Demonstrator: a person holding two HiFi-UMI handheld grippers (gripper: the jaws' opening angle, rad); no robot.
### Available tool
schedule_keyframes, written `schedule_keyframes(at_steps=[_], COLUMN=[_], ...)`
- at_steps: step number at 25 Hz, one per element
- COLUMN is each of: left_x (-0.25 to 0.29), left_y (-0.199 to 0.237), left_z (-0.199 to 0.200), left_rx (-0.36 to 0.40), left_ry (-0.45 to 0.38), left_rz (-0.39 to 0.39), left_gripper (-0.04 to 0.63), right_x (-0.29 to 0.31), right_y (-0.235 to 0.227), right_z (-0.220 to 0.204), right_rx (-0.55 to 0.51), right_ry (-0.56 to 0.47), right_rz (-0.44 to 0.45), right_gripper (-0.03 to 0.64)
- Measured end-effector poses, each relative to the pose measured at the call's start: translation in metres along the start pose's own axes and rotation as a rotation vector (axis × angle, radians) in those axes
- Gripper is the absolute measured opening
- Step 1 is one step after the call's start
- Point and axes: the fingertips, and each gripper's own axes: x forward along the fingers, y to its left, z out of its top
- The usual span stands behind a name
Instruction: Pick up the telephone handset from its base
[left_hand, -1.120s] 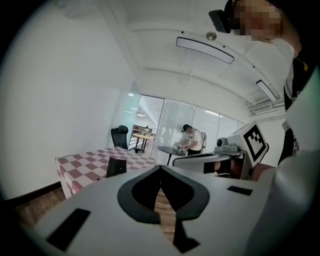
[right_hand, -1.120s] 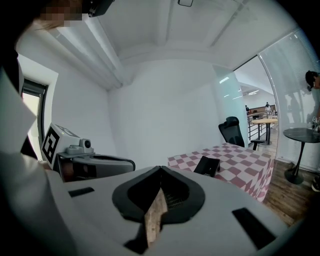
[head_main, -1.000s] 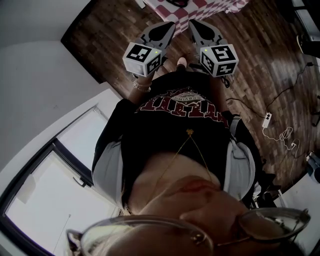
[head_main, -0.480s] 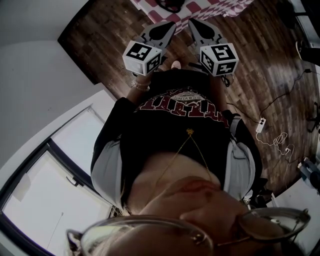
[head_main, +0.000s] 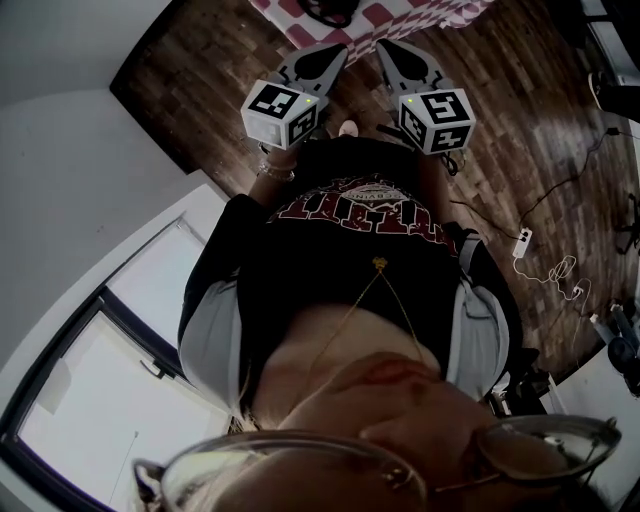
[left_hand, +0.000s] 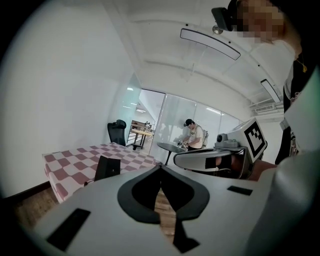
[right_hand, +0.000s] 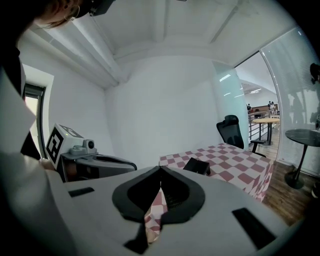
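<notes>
The black telephone (head_main: 325, 10) sits on a table with a red-and-white checked cloth (head_main: 400, 14) at the top edge of the head view, and I cannot tell its handset from its base. My left gripper (head_main: 338, 50) and right gripper (head_main: 388, 46) are side by side, pointing at the table and short of it. Both are shut with nothing between the jaws. In the left gripper view the telephone (left_hand: 107, 167) lies left of the shut jaws of that gripper (left_hand: 160, 167). In the right gripper view the telephone (right_hand: 196, 166) lies right of that gripper (right_hand: 160, 170).
A power strip with cables (head_main: 522, 240) lies on the wooden floor (head_main: 520, 120) to the right. A black office chair (right_hand: 231, 131) and a round table (right_hand: 302, 135) stand beyond the checked table. A person (left_hand: 192, 136) works far off behind glass. A white wall is on the left.
Both grippers have moved toward the checked table, still shut. The table and telephone show a little further into the top of the head view.
</notes>
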Motion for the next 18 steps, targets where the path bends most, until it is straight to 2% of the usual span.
schedule_keyframes(at_steps=[9,18], left_x=[0.023,0.038], left_y=[0.025,0.072], left_z=[0.019,0.040], left_rx=[0.024,0.052], left_ry=[0.014,0.041], left_rz=[-0.091,-0.160], left_gripper=[0.009,0.009], right_x=[0.024,0.064], right_y=[-0.019,-0.035], right_z=[0.016,0.031], right_rx=[0.023,0.048], right_ry=[-0.018,-0.021], right_rz=[-0.082,-0.162], right_gripper=[0.018,0.019])
